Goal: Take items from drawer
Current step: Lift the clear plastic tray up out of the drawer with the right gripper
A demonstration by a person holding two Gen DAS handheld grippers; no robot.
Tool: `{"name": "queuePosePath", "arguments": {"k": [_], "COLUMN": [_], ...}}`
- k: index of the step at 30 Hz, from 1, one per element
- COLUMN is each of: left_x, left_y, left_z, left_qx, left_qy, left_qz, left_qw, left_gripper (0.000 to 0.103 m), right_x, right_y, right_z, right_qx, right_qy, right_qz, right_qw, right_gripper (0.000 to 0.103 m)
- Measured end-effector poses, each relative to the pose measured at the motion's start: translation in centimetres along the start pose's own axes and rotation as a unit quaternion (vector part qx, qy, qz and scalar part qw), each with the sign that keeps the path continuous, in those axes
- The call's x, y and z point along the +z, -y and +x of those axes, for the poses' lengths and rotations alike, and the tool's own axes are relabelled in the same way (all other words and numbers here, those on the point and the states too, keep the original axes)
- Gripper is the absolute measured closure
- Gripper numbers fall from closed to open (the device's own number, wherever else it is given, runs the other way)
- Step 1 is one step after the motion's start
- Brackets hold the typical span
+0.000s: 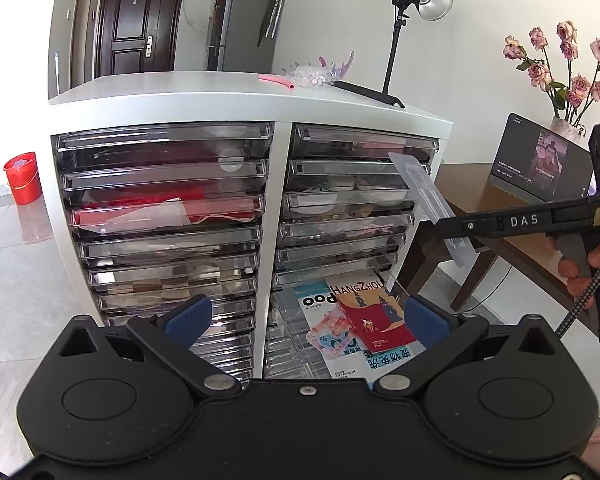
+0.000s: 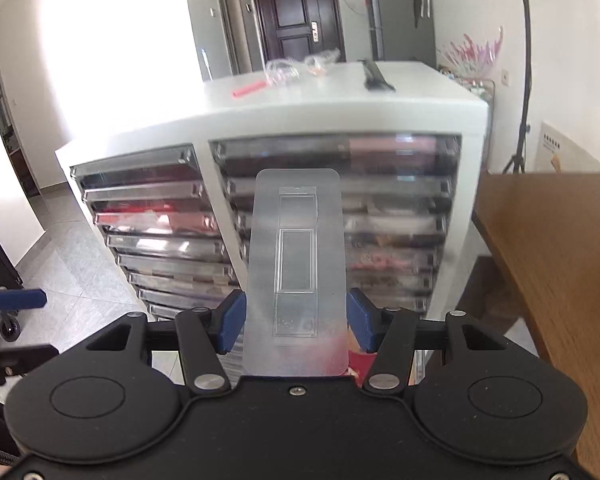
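Right tongs [image 2: 296,322] clamp a clear flat plastic blister pack [image 2: 296,272] at frame centre; left tongs [image 1: 306,320] gape above the pulled-out transparent drawer [image 1: 340,320]. Slick plastic may slip.

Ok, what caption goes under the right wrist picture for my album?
Right gripper holds a clear plastic blister pack up before the white drawer cabinet.

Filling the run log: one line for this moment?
right gripper shut on clear plastic case | left gripper open, empty | drawer open
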State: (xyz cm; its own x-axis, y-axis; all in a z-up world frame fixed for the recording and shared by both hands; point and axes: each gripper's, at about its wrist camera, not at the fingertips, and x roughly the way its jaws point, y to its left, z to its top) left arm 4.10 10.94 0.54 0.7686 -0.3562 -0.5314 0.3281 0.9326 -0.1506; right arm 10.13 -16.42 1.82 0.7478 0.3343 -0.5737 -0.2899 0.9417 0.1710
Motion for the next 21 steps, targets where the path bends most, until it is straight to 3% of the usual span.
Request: {"name": "queuePosePath", "arguments": {"k": [11,21], "left_x": [0.3,0.9], "left_y": [-1.4,-2.8], "left_z": [-1.6,-3.3], "left_qx": [0.019,0.043], "left_qy": [0.031,0.054], "left_qz": [-0.016,-0.019], "left_qw": [0.9992,0.9974], "left_gripper": [0.000,0.000], "right_x": [6.9,12.7], "right_y": [-5.2,-8.4], "right_z": [0.3,3.2], "right_qx": [0.028,0.033], "right_qy": [0.045,0.050], "right_qz": [-0.084,-0.116], "right_qw": [0.995,0.991], "right_gripper": [0.046,0.046]}}
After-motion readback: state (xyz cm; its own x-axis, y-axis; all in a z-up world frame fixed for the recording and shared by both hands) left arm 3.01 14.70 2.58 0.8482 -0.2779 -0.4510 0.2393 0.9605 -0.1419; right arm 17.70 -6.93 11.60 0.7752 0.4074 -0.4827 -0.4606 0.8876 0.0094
